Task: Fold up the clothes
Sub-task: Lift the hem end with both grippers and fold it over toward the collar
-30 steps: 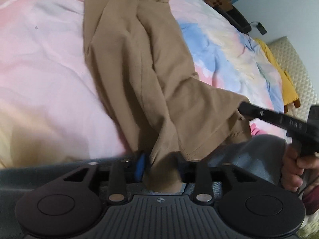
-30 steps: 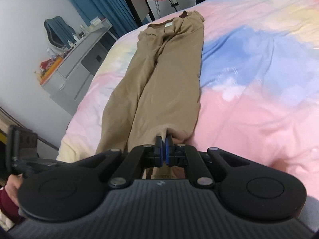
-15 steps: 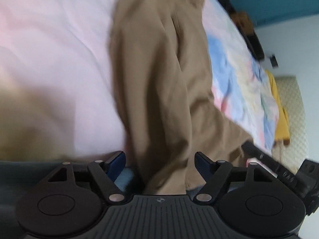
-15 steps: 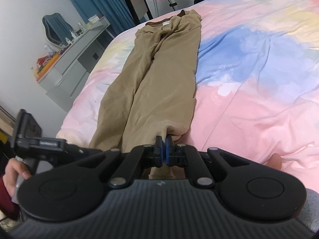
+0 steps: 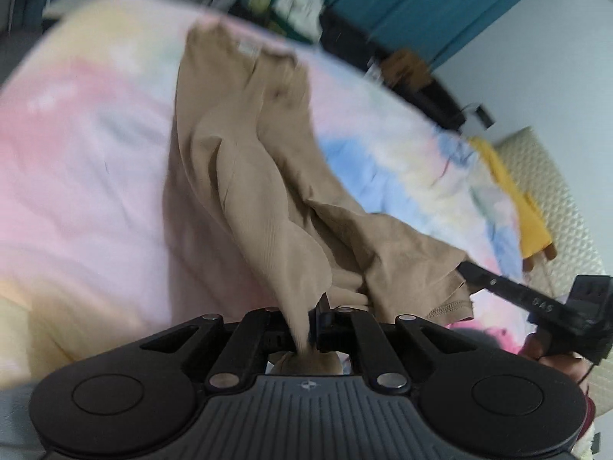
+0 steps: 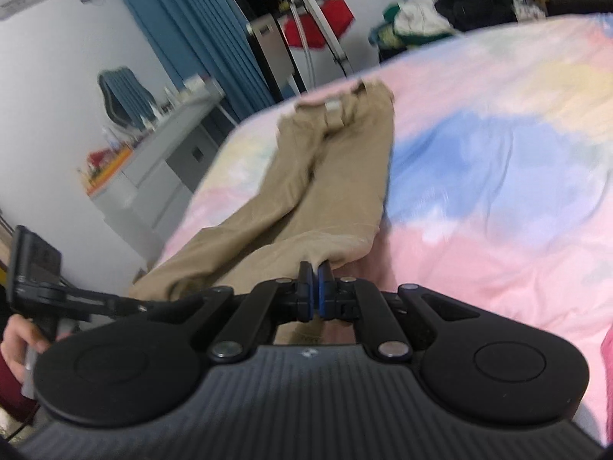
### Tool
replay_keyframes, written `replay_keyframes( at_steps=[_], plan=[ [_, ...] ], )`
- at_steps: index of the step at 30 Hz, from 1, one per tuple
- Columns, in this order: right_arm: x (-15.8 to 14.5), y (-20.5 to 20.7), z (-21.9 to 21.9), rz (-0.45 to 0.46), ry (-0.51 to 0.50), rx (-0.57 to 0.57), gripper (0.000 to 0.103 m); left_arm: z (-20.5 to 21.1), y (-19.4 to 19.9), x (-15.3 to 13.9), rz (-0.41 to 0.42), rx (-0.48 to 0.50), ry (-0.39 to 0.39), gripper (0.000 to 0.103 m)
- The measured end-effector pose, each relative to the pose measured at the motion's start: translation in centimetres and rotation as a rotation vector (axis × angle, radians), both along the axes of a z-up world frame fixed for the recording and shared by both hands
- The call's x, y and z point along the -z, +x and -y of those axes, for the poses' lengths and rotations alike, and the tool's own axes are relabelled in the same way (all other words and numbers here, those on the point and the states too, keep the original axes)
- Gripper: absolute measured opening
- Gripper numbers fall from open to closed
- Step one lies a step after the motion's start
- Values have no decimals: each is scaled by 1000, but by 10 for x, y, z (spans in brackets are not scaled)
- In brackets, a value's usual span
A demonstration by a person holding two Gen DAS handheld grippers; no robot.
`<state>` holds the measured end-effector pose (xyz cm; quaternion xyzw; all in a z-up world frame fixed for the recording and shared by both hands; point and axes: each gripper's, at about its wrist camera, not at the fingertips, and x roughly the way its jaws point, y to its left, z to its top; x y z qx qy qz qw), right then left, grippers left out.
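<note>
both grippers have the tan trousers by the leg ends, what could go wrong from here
1. The left gripper pinches only a thin gathered bunch of the tan trousers, so the cloth might slip out when pulled.
2. The right gripper holds the other hem, and the legs already lie creased and overlapping; carrying them toward the waistband may lock in wrinkles.
3. The bedspread is soft, so the trousers might drag and skew.

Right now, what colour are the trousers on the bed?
Tan trousers, clearest in the right wrist view.
</note>
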<state>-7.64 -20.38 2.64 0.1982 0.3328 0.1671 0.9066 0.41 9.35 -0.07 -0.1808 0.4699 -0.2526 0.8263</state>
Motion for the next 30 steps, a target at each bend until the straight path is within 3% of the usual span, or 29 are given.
replay_keyframes(
  at_steps=[5,10,14,20,23,30],
  plan=[
    [-16,-27,-7,45,-19,-64,5,-1,-26,-12,51,22,7,5],
    [-3,-61,-12,9,-23,-115,5,-2,-79,-3,54,71,26,5],
    [7,-57,-12,-16,3,-110,5,-12,-80,0,92,69,8,5],
    [-2,18,-11,27,53,-33,5,-5,0,-16,182,-15,26,6],
    [-1,71,-18,40,28,19,5,3,55,-15,199,-59,35,6],
    [37,189,-23,22,26,138,6,19,169,24,190,-138,135,6]
  ],
)
